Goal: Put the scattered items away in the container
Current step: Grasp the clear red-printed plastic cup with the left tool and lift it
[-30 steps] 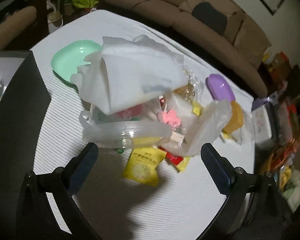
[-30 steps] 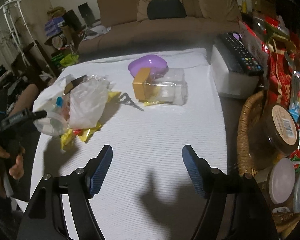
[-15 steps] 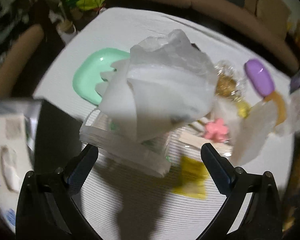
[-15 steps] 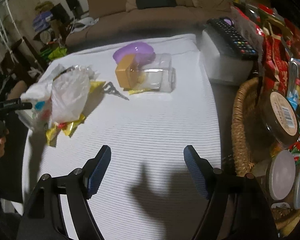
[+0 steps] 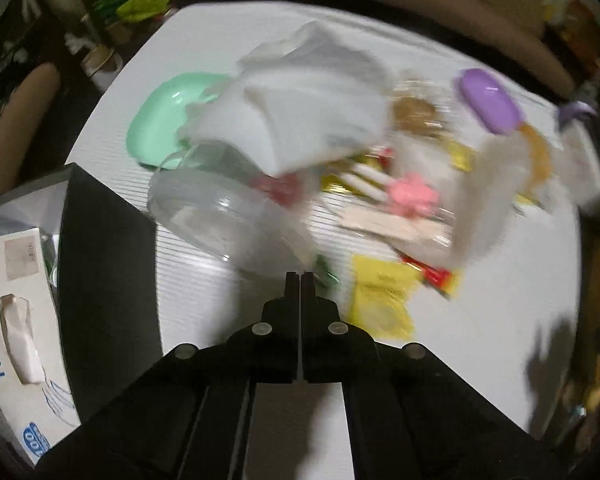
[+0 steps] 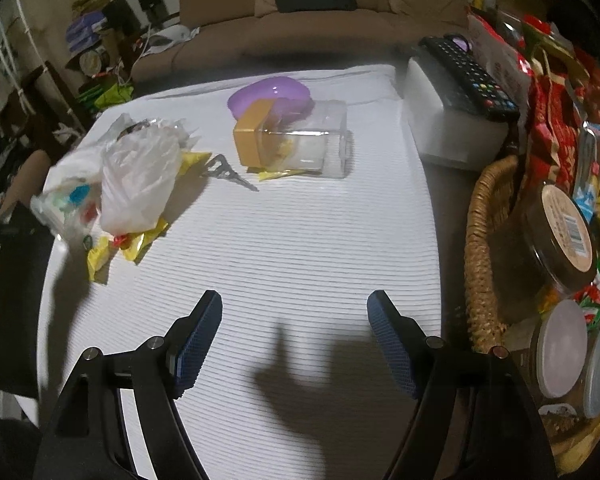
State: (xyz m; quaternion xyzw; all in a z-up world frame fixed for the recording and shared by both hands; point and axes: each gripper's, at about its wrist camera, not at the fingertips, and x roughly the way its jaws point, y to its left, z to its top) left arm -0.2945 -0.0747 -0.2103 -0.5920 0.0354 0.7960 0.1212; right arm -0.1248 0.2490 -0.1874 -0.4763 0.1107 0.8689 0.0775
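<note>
The left tool (image 5: 300,276) is standing with its jaws pressed together, and nothing can be seen between them. It is pointing steeply down at the near edge of the clutter on the counter (image 5: 228,312). A clear plastic tub (image 5: 216,212) is lying just ahead and slightly left of the tips, tipped on its side with its length running from near right to far left. Whether the tips are touching its rim is lost in blur. A white tissue (image 5: 312,112) is draped over the tub, and a yellow packet (image 5: 380,296) is lying flat just right of the tips, its long side running away from the tool.

The right tool (image 6: 294,340) is hovering with its jaws wide and empty over bare counter. The pile (image 6: 128,184) is lying well off to its far left, so the left hand is much the nearer. A clear jar (image 6: 300,144) with a gold lid is lying on its side straight ahead, lid pointing left.
</note>
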